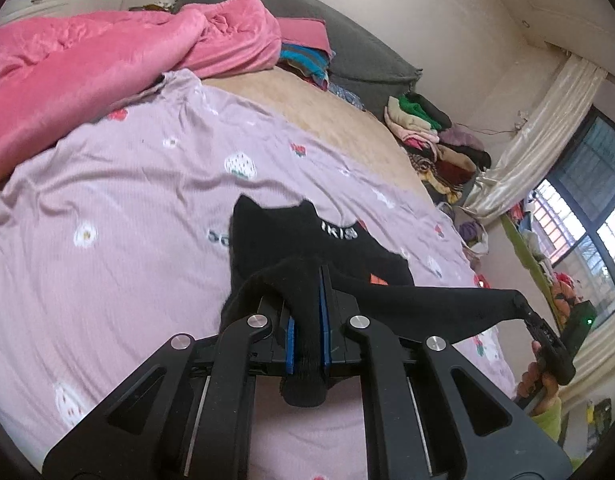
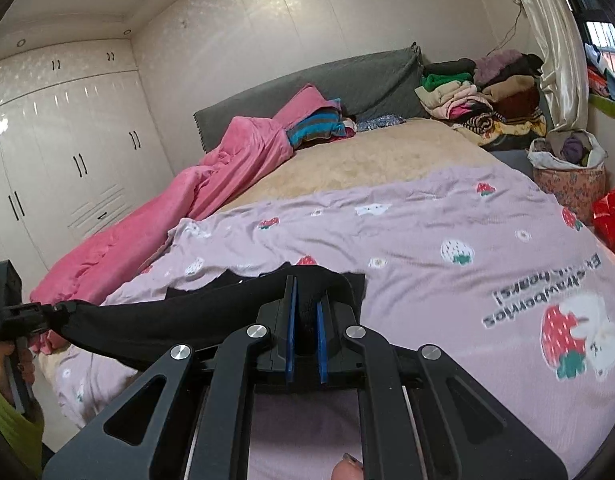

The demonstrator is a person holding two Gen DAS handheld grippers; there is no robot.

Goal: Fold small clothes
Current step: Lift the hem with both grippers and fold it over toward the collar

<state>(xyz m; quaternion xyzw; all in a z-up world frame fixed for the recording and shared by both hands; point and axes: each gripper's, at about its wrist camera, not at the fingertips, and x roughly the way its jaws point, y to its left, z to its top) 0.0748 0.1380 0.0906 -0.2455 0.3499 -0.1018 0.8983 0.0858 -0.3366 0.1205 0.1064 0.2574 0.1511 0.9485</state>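
Observation:
A small black garment (image 1: pixel 291 248) with white lettering hangs stretched between my two grippers above the lilac strawberry-print sheet (image 1: pixel 119 184). My left gripper (image 1: pixel 307 280) is shut on one end of it, black cloth bunched between the blue pads. The far end runs right to my right gripper (image 1: pixel 523 304), held in a hand. In the right wrist view my right gripper (image 2: pixel 305 292) is shut on the black garment (image 2: pixel 195 312), which stretches left to the left gripper (image 2: pixel 35 312). The lower part of the garment droops onto the sheet (image 2: pixel 427 232).
A pink quilt (image 1: pixel 87 64) lies crumpled along the bed's left side. Piles of folded clothes (image 2: pixel 483 92) stand by the grey headboard (image 2: pixel 347 80). A patterned basket (image 2: pixel 567 176) and a red bag (image 2: pixel 611 216) sit beside the bed. White wardrobes (image 2: pixel 67 140) line the wall.

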